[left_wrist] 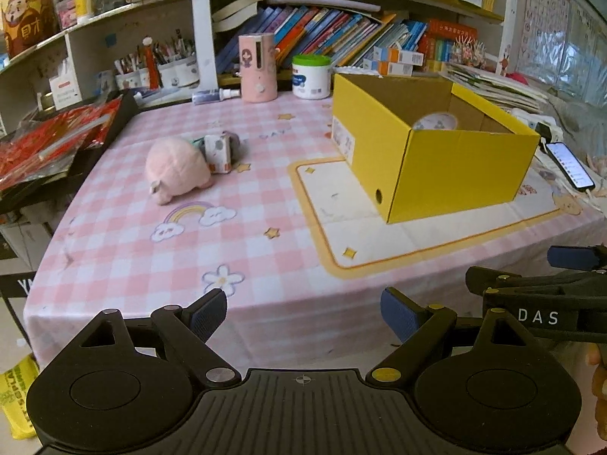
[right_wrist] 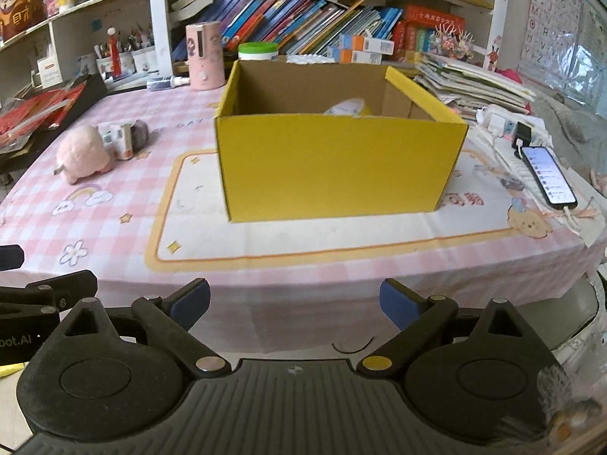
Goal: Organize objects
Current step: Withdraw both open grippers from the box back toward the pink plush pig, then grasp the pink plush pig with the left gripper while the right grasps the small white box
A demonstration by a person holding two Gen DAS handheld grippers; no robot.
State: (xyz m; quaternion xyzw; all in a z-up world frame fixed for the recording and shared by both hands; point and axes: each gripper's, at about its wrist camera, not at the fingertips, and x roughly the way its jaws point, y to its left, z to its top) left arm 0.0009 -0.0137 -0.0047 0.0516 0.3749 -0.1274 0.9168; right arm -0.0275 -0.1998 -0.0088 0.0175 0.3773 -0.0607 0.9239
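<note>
An open yellow cardboard box (left_wrist: 436, 159) (right_wrist: 337, 163) stands on the table's pale mat, with a round pale item (left_wrist: 434, 121) (right_wrist: 347, 108) inside. A pink plush toy (left_wrist: 176, 168) (right_wrist: 81, 155) lies left of it, beside a small white carton (left_wrist: 218, 151) (right_wrist: 121, 140) and a grey object (left_wrist: 233, 140) (right_wrist: 140, 131). My left gripper (left_wrist: 303, 313) is open and empty, off the table's front edge. My right gripper (right_wrist: 294, 301) is open and empty, in front of the box; it also shows in the left wrist view (left_wrist: 550, 295).
A pink cylinder (left_wrist: 258, 68) (right_wrist: 205, 55), a white jar (left_wrist: 311, 76) and a spray bottle (left_wrist: 214, 94) stand at the back. Red packets (left_wrist: 49, 140) lie left. A lit phone (left_wrist: 571, 165) (right_wrist: 548, 174) and paper stacks (right_wrist: 474, 83) sit right. Bookshelves stand behind.
</note>
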